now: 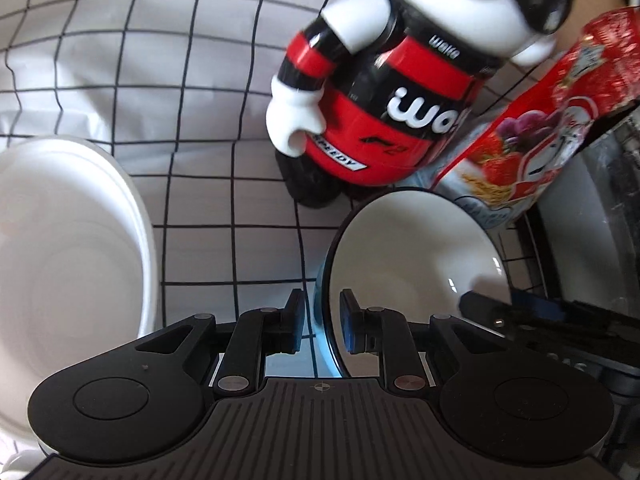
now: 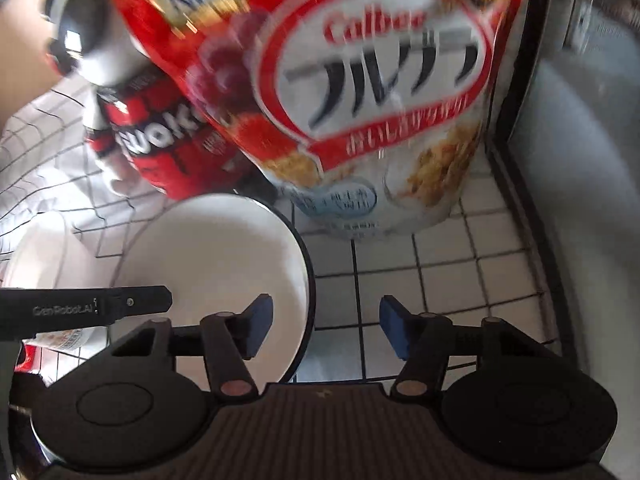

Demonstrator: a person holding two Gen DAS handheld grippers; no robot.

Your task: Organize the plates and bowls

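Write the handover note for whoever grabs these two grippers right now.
Left gripper: fingers pinch the rim of the dark-rimmed white bowl, which is tilted on edge over the grid-pattern cloth.
Right gripper: open and empty, just right of that bowl, its left finger in front of the bowl's inside.
White bowls sit to the left.
The red mascot bottle and Calbee cereal bag stand close behind.
Done: bowl gripped.
Left: place it with the white bowls, probably.

Cereal bag motion-blurred, top cut by frame edge. Mascot bottle head cropped. White bowl cut at left edge.
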